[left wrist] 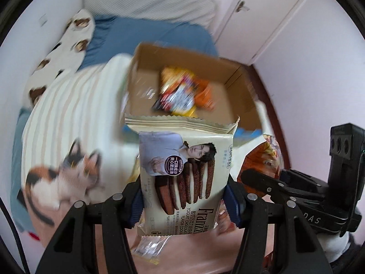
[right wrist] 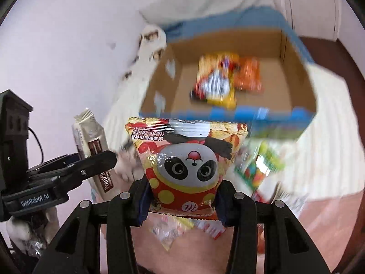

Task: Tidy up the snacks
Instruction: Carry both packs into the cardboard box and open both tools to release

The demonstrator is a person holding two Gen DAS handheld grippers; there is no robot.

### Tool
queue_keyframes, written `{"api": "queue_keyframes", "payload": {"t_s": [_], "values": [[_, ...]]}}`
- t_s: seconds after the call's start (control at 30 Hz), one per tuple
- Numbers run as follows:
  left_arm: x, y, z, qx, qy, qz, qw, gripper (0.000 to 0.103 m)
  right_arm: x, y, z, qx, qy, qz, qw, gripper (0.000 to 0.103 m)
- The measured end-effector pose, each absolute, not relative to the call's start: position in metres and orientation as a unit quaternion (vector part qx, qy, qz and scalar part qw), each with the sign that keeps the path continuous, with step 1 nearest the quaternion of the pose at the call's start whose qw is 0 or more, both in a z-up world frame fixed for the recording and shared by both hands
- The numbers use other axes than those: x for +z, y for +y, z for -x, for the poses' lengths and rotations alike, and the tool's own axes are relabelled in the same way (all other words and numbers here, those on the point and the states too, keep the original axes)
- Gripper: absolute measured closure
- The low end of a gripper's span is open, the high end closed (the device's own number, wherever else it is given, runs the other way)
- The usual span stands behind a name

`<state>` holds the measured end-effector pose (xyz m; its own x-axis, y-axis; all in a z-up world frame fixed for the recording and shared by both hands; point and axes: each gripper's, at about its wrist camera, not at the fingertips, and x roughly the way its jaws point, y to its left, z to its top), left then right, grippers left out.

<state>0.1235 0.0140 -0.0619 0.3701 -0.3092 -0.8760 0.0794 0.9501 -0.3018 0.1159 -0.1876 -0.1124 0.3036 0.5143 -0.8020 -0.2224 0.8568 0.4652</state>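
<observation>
My left gripper (left wrist: 182, 196) is shut on a cream Franzzi cookie pack (left wrist: 182, 173), held upright above the bed. My right gripper (right wrist: 182, 196) is shut on a red panda snack bag (right wrist: 187, 159). An open cardboard box (left wrist: 141, 73) sits ahead on the bed with two snack bags (left wrist: 180, 91) inside; it shows in the right wrist view (right wrist: 294, 73) with the same bags (right wrist: 216, 80). The right gripper with its orange-red bag (left wrist: 262, 159) shows at right in the left wrist view. The left gripper with the cookie pack (right wrist: 91, 141) shows at left in the right wrist view.
Loose snack packets (right wrist: 257, 169) lie on the striped blanket (left wrist: 68, 105) in front of the box. A cat-print pillow (left wrist: 68, 45) and blue sheet (left wrist: 148, 32) lie beyond. White wall left, door (left wrist: 262, 11) at back right.
</observation>
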Motion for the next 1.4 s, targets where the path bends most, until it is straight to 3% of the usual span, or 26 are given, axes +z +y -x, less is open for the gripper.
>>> {"api": "queue_keyframes", "payload": {"t_s": [0.23, 0.5, 0.9, 1.0, 1.07, 1.1, 1.17, 1.4], "values": [[-0.046, -0.007, -0.233, -0.104, 0.568, 0.068, 0.814, 0.046, -0.091, -0.227, -0.219, 0.176, 0.531, -0.134, 0.818, 0.054], [-0.122, -0.013, -0.344, -0.043, 0.640, -0.004, 0.768, 0.046, -0.137, -0.240, -0.340, 0.111, 0.579, -0.092, 0.802, 0.054], [-0.200, -0.012, -0.408, -0.004, 0.694, -0.018, 0.719, 0.045, -0.202, -0.225, -0.409, 0.074, 0.628, -0.037, 0.774, 0.053], [-0.203, -0.006, -0.414, -0.010, 0.692, 0.022, 0.721, 0.043, -0.213, -0.228, -0.419, 0.066, 0.640, -0.032, 0.765, 0.042], [-0.198, -0.006, -0.415, -0.016, 0.681, 0.026, 0.732, 0.033, -0.216, -0.230, -0.420, 0.063, 0.642, -0.037, 0.763, 0.019], [-0.194, -0.007, -0.414, -0.017, 0.676, 0.022, 0.737, 0.020, -0.217, -0.231, -0.419, 0.069, 0.642, -0.039, 0.762, 0.018], [-0.187, -0.010, -0.411, -0.020, 0.665, 0.017, 0.746, 0.010, -0.217, -0.232, -0.418, 0.070, 0.641, -0.033, 0.764, 0.017], [-0.149, -0.019, -0.385, -0.041, 0.611, 0.028, 0.790, 0.010, -0.197, -0.238, -0.397, 0.068, 0.614, -0.059, 0.784, 0.014]]}}
